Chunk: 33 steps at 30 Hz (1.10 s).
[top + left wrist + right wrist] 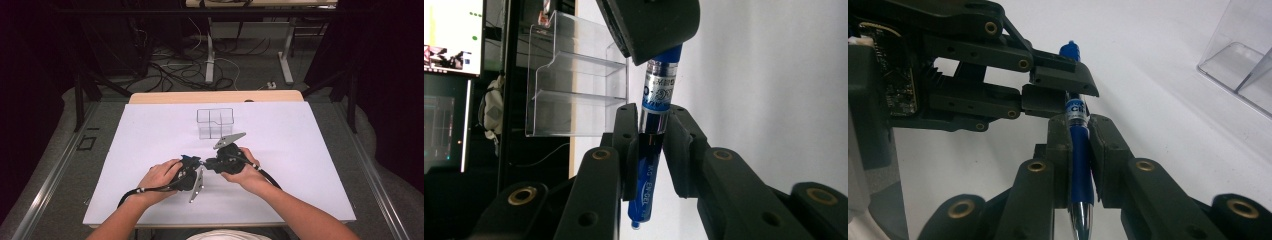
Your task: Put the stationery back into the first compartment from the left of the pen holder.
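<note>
A grey floor strewn with cables is seen beyond the white table, framed by dark curtains and white table legs.

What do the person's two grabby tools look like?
Both are black. The left gripper and right gripper each have two blocky jaws on linked bars with brass-coloured pins, a grey three-cornered plate, and a black cable trailing back. The forearms are bare, no sleeves.
</note>
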Each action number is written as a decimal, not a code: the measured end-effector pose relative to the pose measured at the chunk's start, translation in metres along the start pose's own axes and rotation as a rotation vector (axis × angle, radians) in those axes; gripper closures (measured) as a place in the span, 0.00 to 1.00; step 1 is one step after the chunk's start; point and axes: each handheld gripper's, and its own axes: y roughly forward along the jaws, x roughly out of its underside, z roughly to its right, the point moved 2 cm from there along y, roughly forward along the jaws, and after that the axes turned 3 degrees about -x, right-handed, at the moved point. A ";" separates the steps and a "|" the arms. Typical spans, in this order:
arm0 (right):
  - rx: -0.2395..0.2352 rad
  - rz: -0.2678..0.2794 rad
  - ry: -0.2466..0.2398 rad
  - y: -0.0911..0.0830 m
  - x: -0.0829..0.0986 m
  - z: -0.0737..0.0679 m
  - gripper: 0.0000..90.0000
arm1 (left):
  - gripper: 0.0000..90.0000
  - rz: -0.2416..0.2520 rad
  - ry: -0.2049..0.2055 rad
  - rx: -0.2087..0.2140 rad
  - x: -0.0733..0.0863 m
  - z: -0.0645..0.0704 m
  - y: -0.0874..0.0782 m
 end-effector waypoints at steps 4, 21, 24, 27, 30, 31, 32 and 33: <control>-0.002 0.001 0.006 0.000 0.000 0.000 0.89 | 0.87 0.001 0.007 -0.004 0.000 0.001 0.000; 0.025 0.041 -0.006 -0.006 0.000 0.005 0.73 | 0.88 -0.009 -0.031 0.020 0.003 -0.001 0.002; 0.032 0.038 -0.003 -0.007 0.002 0.007 0.70 | 0.87 -0.016 -0.041 0.025 0.004 -0.002 0.003; 0.036 0.041 -0.001 -0.008 0.003 0.008 0.67 | 0.87 -0.019 -0.067 0.032 0.006 -0.002 0.005; 0.046 0.041 -0.005 -0.009 0.005 0.009 0.64 | 0.87 -0.037 -0.073 0.034 0.009 -0.007 0.006; 0.048 0.036 -0.002 -0.010 0.005 0.010 0.63 | 0.88 -0.033 -0.095 0.033 0.010 -0.008 0.007; 0.052 0.037 -0.008 -0.010 0.006 0.010 0.62 | 0.88 -0.029 -0.112 0.030 0.011 -0.010 0.008; 0.054 0.039 -0.003 -0.011 0.006 0.011 0.61 | 0.88 -0.023 -0.146 0.031 0.012 -0.010 0.009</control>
